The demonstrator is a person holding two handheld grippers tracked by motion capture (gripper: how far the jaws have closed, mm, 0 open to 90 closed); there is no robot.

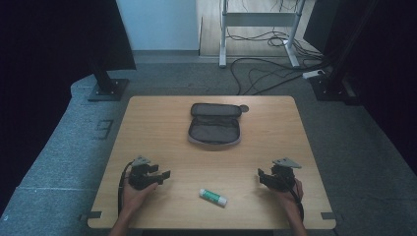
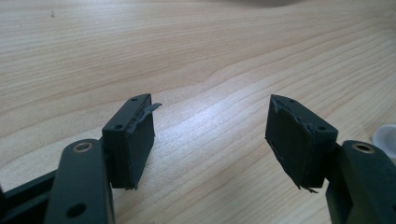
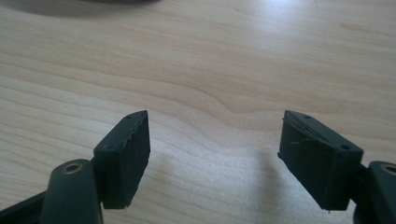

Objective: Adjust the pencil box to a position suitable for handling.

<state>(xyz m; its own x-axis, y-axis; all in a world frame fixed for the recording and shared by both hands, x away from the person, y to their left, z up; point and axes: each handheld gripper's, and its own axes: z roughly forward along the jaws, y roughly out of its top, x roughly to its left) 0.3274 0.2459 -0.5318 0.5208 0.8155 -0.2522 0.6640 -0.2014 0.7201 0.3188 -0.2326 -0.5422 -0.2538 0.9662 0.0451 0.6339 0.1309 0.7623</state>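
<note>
1. Glue stick (image 1: 213, 197) lies on its side near the front edge of the table (image 1: 147, 128), between my two hands and a little nearer the right one, white cap end pointing right
2. My left gripper (image 1: 164, 174) sits released, jaws spread wide with bare wood between them; in its own view (image 2: 210, 135) a white rounded bit, likely the glue stick (image 2: 385, 137), peeks in at the right edge
3. My right gripper (image 1: 260, 175) is likewise spread and holds nothing; its own view (image 3: 215, 149) shows plain tabletop between the pads
4. Pencil case (image 1: 215, 125) lies unzipped and flat at the middle of the table, well apart from the stick and from both my hands
5. I judge the step in hand to be picking up the stick. To do it well I would approach with one gripper from above, turn the jaws across the tube's narrow width, and close on the green middle rather than the cap, so it cannot roll away or pop loose
6. Then I would carry it low toward the case's open pocket
</note>
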